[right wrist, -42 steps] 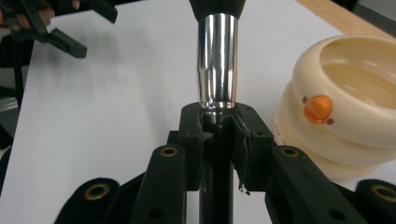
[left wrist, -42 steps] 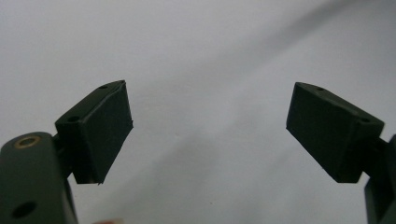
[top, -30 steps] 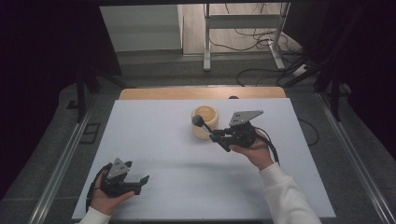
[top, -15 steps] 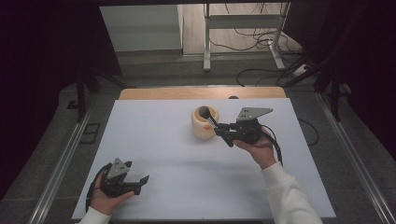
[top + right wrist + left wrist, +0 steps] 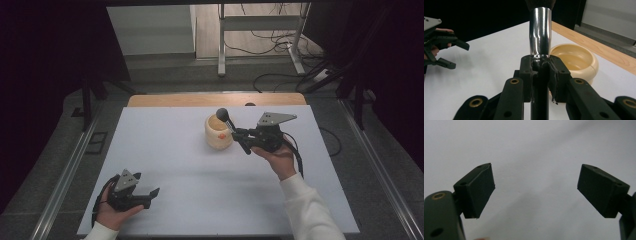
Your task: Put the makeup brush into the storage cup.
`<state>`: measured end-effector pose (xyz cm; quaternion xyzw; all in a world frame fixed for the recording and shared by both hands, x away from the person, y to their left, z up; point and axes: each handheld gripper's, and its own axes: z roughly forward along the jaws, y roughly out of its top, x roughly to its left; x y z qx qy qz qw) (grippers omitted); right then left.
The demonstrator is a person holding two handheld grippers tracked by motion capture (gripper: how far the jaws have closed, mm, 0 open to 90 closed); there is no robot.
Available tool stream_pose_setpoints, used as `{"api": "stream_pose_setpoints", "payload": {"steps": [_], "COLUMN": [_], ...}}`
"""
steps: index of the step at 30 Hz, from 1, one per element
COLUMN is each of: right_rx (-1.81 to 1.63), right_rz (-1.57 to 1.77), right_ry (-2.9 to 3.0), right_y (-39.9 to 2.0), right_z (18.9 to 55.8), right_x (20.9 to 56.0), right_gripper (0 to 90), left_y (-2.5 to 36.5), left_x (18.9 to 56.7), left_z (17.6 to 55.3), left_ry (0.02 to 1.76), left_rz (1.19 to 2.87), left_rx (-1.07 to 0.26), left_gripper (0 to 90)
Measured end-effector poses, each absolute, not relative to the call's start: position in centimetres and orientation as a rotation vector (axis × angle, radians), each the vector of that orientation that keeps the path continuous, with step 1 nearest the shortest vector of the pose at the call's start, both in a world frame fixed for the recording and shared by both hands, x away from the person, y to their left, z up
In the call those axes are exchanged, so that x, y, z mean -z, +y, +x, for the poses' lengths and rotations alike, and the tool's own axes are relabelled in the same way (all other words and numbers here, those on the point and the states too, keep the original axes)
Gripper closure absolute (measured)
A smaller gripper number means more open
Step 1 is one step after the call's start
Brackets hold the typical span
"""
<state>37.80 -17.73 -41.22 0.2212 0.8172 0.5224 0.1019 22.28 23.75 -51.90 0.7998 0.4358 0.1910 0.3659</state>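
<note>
**Brush held over the cup, ready to be set in**

The white tabletop [image 5: 165,150] carries little: a cream-coloured cup [image 5: 219,132] stands near its middle, slightly toward the far edge, and beyond that edge a strip of bare wood [image 5: 170,100] is seen. The step in hand is judged to be the placing of a makeup brush [image 5: 225,119] into the cup. The brush is clamped by its black handle in the right gripper [image 5: 239,136], the jaws closed tight just below the chrome ferrule [image 5: 540,32]; the dark bristle head is pointed up and away, over the cup's rim in the high view. In the right gripper view the cup's open mouth [image 5: 574,58] is seen just beyond and to one side of the jaws, apparently holding nothing.

For the next move, the brush would probably have to be brought over the opening and turned or lowered so that one end goes inside, and only then released. The rim is what could be struck; a light cup might be tipped or pushed.

The left gripper [image 5: 145,196] is rested near the tabletop's near left corner, its jaws held wide apart with nothing between them, well apart from the cup. Nothing is found in the path between brush and cup.
</note>
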Motion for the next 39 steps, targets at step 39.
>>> {"api": "stream_pose_setpoints", "payload": {"steps": [39], "right_rx": [-1.642], "right_rz": [0.796], "right_ry": [2.249], "right_y": [-16.5], "right_z": [40.2], "right_x": [41.0], "right_gripper": [74.2], "left_y": [23.8], "left_x": [52.0], "left_z": [22.5], "left_ry": [1.130], "left_rz": [2.050], "left_rx": [-0.484], "left_gripper": [14.7]}}
